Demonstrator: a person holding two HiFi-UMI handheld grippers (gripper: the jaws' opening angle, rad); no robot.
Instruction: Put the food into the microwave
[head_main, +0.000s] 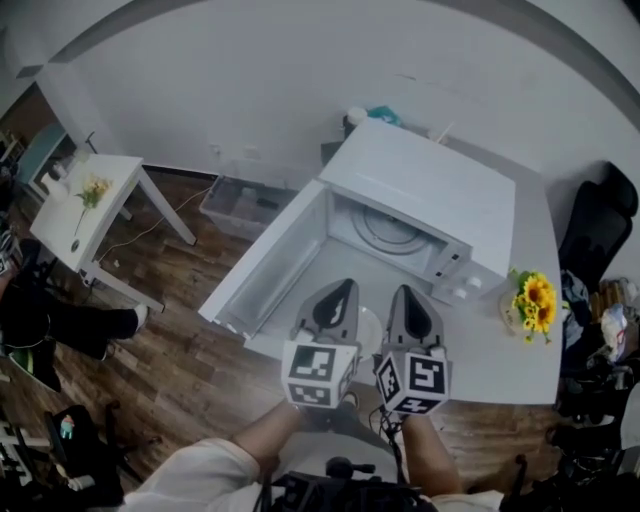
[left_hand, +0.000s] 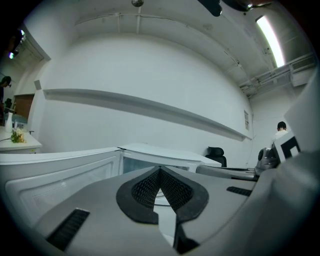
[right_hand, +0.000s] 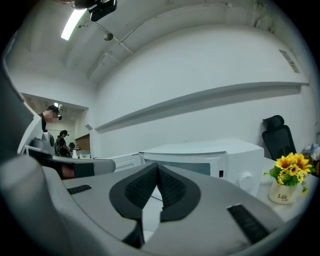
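Fingers (left_hand: 145, 190) on your left gripper (head_main: 347, 287) and right gripper (head_main: 404, 292) are pressed tip to tip, with nothing between them. A pale dish (head_main: 368, 335), presumably the food, shows low between the two grippers, in front of the open microwave (head_main: 420, 190); its contents cannot be made out.

Risks: closed fingers will only shove the dish. It sits near the front edge of the tabletop (head_main: 500, 360), so a push backward could tip it off.

Clearances: the door (head_main: 265, 265) stands swung out on your left, close beside the left gripper, which could strike it. The flowers (head_main: 530, 305) stand near the microwave's right corner. The cavity and its turntable (head_main: 385, 228) look clear straight ahead.
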